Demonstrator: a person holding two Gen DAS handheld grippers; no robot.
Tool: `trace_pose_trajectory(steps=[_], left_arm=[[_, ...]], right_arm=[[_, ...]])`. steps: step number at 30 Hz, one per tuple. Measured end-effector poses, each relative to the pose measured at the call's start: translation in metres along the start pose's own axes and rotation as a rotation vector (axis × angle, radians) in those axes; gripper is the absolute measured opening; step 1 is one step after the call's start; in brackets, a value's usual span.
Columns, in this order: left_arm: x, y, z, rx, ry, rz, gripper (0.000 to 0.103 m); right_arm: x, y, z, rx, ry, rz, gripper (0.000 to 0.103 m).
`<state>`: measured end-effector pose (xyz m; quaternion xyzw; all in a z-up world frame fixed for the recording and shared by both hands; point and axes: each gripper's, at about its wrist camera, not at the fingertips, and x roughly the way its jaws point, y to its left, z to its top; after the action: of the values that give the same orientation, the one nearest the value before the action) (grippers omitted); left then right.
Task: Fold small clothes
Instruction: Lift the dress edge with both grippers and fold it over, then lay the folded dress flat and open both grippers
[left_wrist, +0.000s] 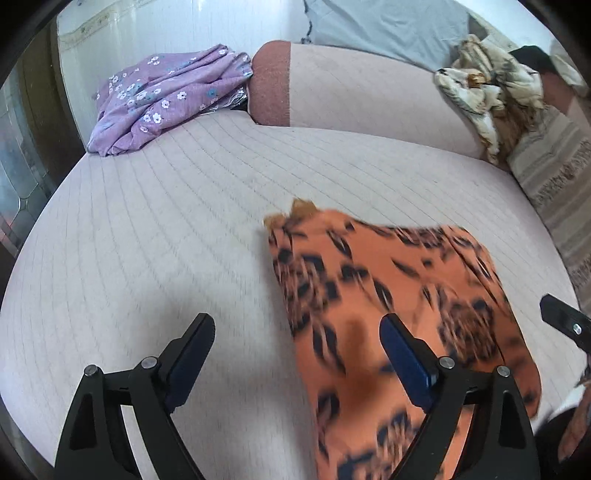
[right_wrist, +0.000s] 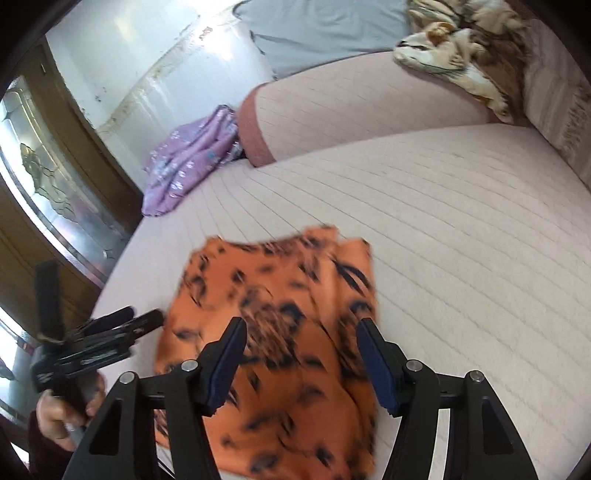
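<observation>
An orange garment with black leopard-like marks (left_wrist: 369, 280) (right_wrist: 280, 280) lies flat, folded into a rough rectangle, on the pale pink quilted bed (left_wrist: 166, 229) (right_wrist: 461, 240). My left gripper (left_wrist: 295, 325) hovers open over the garment's left edge; its right finger is above the cloth and its left finger above bare bedding. My right gripper (right_wrist: 302, 326) is open above the garment's middle, and nothing is pinched between its pads. The left gripper (right_wrist: 122, 321) also shows in the right wrist view, held by a hand (right_wrist: 62, 417). One right-gripper finger (left_wrist: 561, 317) shows at the edge of the left wrist view.
A crumpled purple floral garment (left_wrist: 166, 99) (right_wrist: 192, 162) lies at the far left corner beside a long pink bolster (left_wrist: 369, 92) (right_wrist: 369, 107). A cream-and-brown cloth heap (left_wrist: 487, 92) (right_wrist: 461, 48) sits far right. A fringed striped blanket (left_wrist: 554, 184) borders the right side; a wooden glazed door (right_wrist: 44, 177) stands left.
</observation>
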<state>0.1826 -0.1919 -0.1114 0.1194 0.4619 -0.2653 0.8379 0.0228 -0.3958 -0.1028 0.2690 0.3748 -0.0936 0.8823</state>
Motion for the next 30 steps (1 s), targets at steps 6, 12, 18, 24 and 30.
trace_pose_trajectory(steps=[6, 12, 18, 24, 30], left_arm=[[0.043, -0.001, 0.014, -0.003, 0.047, 0.049, 0.092], [0.072, 0.006, 0.005, 0.002, 0.094, 0.044, 0.093], [0.044, 0.010, 0.001, -0.003, 0.044, 0.041, 0.093], [-0.013, -0.003, -0.026, 0.047, -0.021, 0.018, 0.093], [-0.036, -0.019, -0.082, 0.117, 0.029, 0.043, 0.093]], right_arm=[[0.059, 0.004, 0.027, 0.107, 0.099, 0.115, 0.048], [0.114, -0.032, 0.016, 0.301, 0.190, 0.090, 0.024], [0.086, -0.040, 0.011, 0.343, 0.173, 0.157, 0.027], [0.029, -0.033, -0.006, 0.242, 0.134, 0.163, 0.028], [-0.004, -0.022, -0.039, 0.202, 0.163, 0.188, 0.028]])
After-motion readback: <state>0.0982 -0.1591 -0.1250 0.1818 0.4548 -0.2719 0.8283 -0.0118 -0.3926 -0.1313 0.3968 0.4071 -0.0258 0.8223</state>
